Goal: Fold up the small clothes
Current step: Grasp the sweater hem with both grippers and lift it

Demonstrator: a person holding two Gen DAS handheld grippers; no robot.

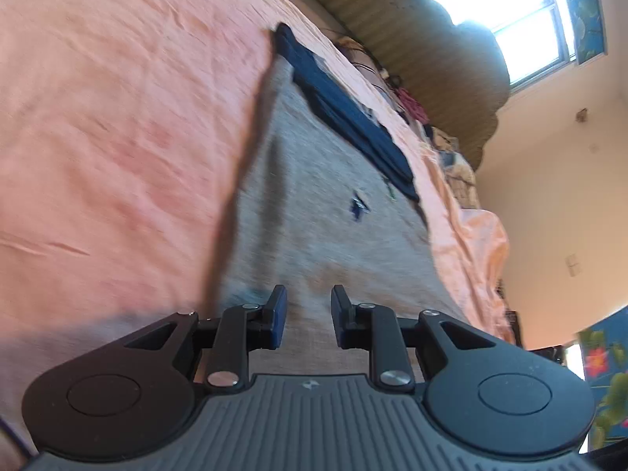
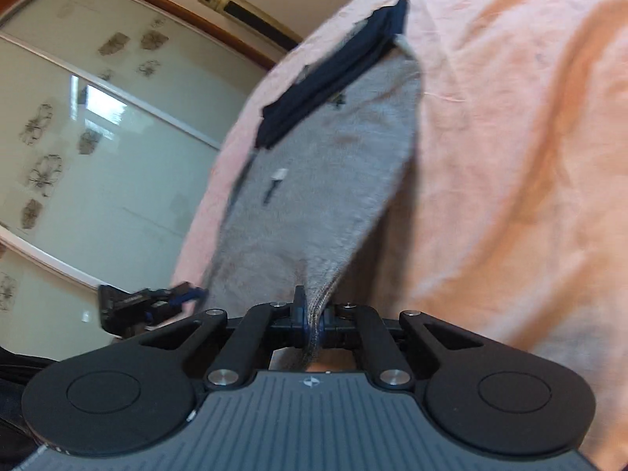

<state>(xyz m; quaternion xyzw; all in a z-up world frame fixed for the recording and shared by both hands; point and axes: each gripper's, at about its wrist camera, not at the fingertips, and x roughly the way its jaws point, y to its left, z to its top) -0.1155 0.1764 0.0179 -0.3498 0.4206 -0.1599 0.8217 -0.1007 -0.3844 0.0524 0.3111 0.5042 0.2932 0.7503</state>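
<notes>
Left gripper [image 1: 308,316] agape, right gripper [image 2: 314,316] clamped.

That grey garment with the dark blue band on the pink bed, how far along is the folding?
Early, I'd judge. Done: the grey knit garment with the dark blue band lies spread on the pink bedsheet. In hand: the right gripper has its jaws shut on the garment's near edge, lifting it; the left gripper hovers over the cloth with jaws open, holding nothing. Left: no finished fold is visible yet.
</notes>
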